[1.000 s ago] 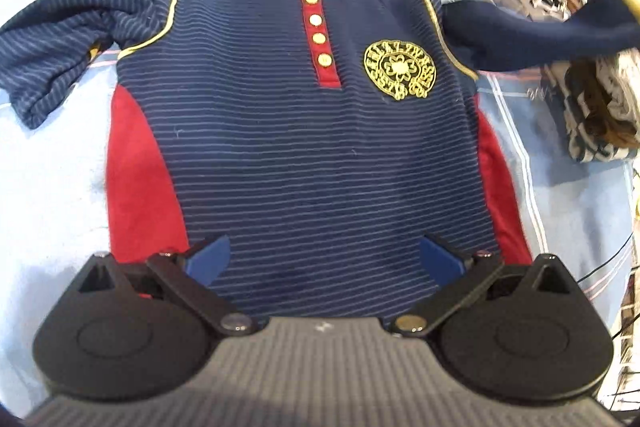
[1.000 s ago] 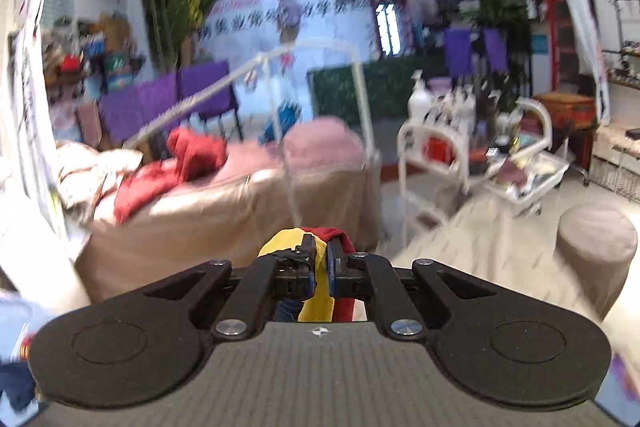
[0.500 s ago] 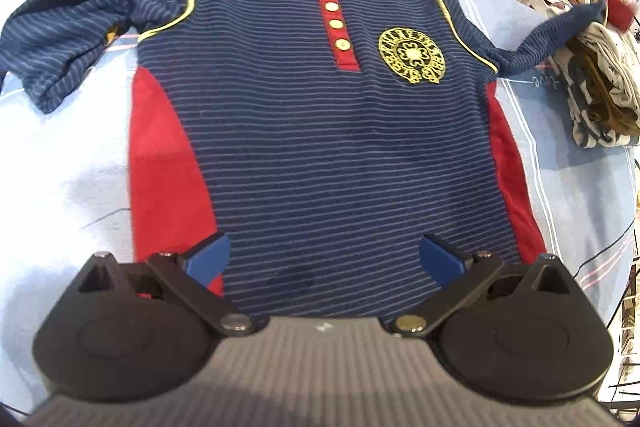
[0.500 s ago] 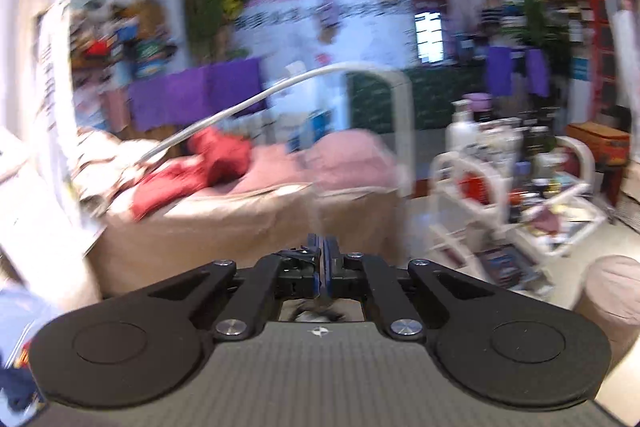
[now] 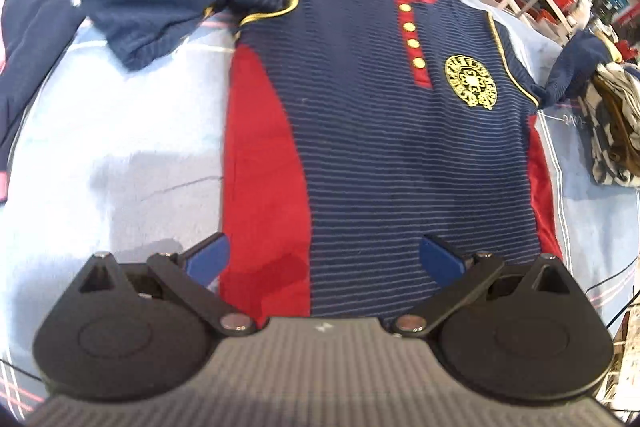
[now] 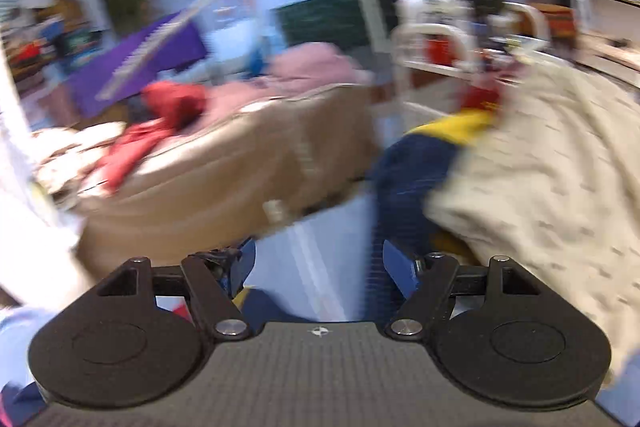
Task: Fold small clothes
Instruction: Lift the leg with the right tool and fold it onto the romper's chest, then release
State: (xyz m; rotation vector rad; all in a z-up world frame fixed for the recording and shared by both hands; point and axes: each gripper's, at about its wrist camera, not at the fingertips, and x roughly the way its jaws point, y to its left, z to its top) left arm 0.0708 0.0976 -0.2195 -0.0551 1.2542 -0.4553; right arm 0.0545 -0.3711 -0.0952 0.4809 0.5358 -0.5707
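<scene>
Shirt (image 5: 384,131) lies flat beyond the open left hand-held gripper (image 5: 324,259).

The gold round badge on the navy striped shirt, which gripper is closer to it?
Probably left. The left gripper hangs over the navy striped shirt, below the gold round badge. The right gripper, jaws opening, sees no badge.

Shirt (image 5: 400,155): navy with thin pale-blue horizontal stripes, red side panels, red collar and placket, yellow buttons, yellow armhole piping, yellow round crest (image 5: 472,81). Table cover (image 5: 120,147): light blue with thin red and white lines. Garment at far right (image 5: 616,123): cream with dark brown and navy pattern. Gripper pads (image 5: 210,259): blue on black arms.
</scene>
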